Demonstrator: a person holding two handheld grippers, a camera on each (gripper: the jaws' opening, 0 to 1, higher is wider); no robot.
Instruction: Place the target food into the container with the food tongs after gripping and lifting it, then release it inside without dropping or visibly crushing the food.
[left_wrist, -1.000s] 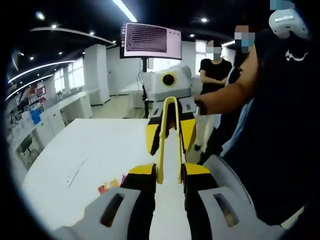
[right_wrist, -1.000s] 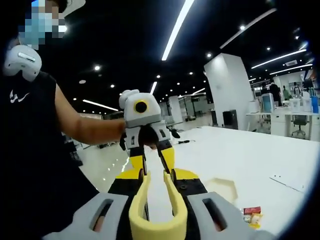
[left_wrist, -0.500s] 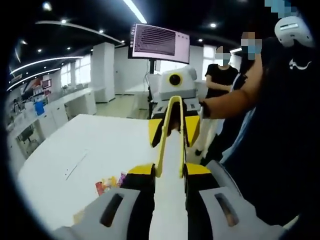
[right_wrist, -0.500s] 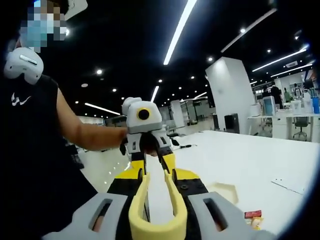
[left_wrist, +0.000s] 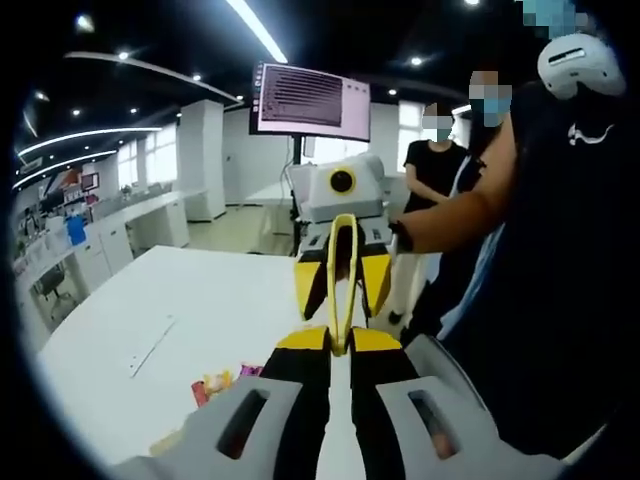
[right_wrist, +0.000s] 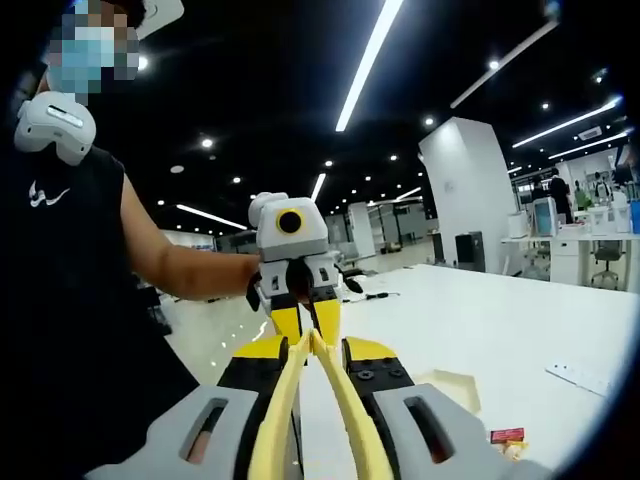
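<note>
Yellow food tongs (left_wrist: 343, 270) run between my two grippers, which face each other above a white table (left_wrist: 150, 320). My left gripper (left_wrist: 340, 340) is shut on the tongs' two arm ends, and these are pressed together. The tongs' bent end sits between the jaws of my right gripper (left_wrist: 345, 275), which hold it. In the right gripper view the tongs (right_wrist: 300, 400) taper to a point at the left gripper (right_wrist: 305, 325), rising from the right gripper (right_wrist: 312, 365). Small red and yellow food packets (left_wrist: 215, 385) (right_wrist: 508, 438) lie on the table. A pale shallow container (right_wrist: 455, 385) lies near them.
A person in a dark sleeveless top (left_wrist: 560, 250) holds both grippers at the table's edge. Another person (left_wrist: 432, 150) stands behind, near a screen on a stand (left_wrist: 310, 100). A flat strip (left_wrist: 150, 345) lies on the table. Desks and chairs stand further back (right_wrist: 585, 255).
My left gripper's jaws have come together, squeezing the tongs' arms from a spread U into a narrow point. Both views shifted slightly with the hands.
</note>
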